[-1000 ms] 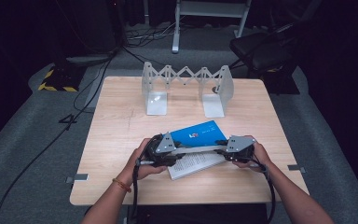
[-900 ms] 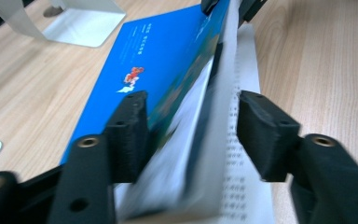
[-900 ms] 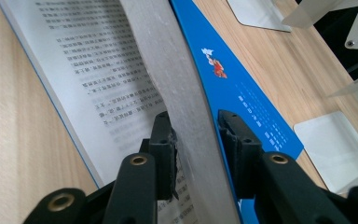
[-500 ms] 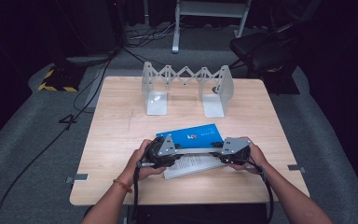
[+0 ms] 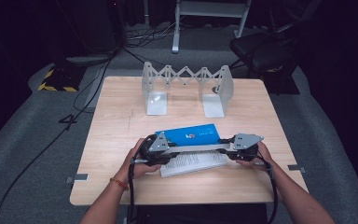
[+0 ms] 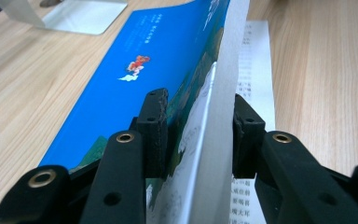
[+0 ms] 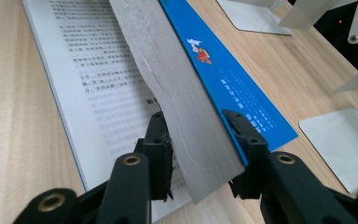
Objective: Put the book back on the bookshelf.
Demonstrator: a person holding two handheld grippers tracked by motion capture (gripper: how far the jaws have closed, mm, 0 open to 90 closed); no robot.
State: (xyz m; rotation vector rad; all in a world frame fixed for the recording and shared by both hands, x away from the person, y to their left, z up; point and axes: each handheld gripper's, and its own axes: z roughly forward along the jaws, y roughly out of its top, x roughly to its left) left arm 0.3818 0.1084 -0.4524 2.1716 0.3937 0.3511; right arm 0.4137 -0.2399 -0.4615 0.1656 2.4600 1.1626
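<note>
High view now: we've got both grippers clamped on the blue book (image 5: pixel 189 136) near the table's front edge — left gripper (image 5: pixel 170 148) has just squeezed tighter, right gripper (image 5: pixel 223 148) too — so the thick page block looks ready to lift.

Book (image 5: pixel 189 136) is held lengthwise betw. left gripper (image 5: pixel 168 148) and right gripper (image 5: pixel 229 145), near table (image 5: pixel 121 121) front edge, centre. An open page is laid flat on the tabletop just in front. Folding bookend rack (image 5: pixel 186 79) is set well behind, twd. the far edge.
</note>
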